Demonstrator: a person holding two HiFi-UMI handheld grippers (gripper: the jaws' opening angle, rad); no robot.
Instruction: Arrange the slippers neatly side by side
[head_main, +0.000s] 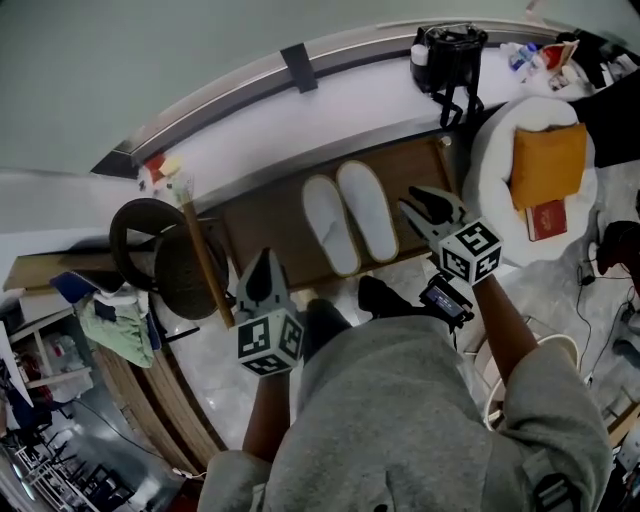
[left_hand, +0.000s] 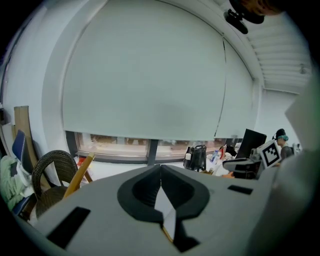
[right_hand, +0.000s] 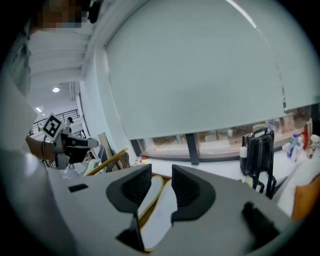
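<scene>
Two white slippers lie side by side on a brown mat, their long axes parallel and running from the person toward the window. The left hand-held gripper is clenched and empty. The right hand-held gripper is released.

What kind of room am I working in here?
Probably a cluttered indoor room by a big window, maybe a workspace: a drawn roller blind, a wicker chair, and white slippers on a brown mat.

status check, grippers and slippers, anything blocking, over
Left gripper shut, empty. Right gripper open, empty. Both white slippers side by side, close together, on the brown mat. Wooden stick at mat's left edge, apart from them.
</scene>
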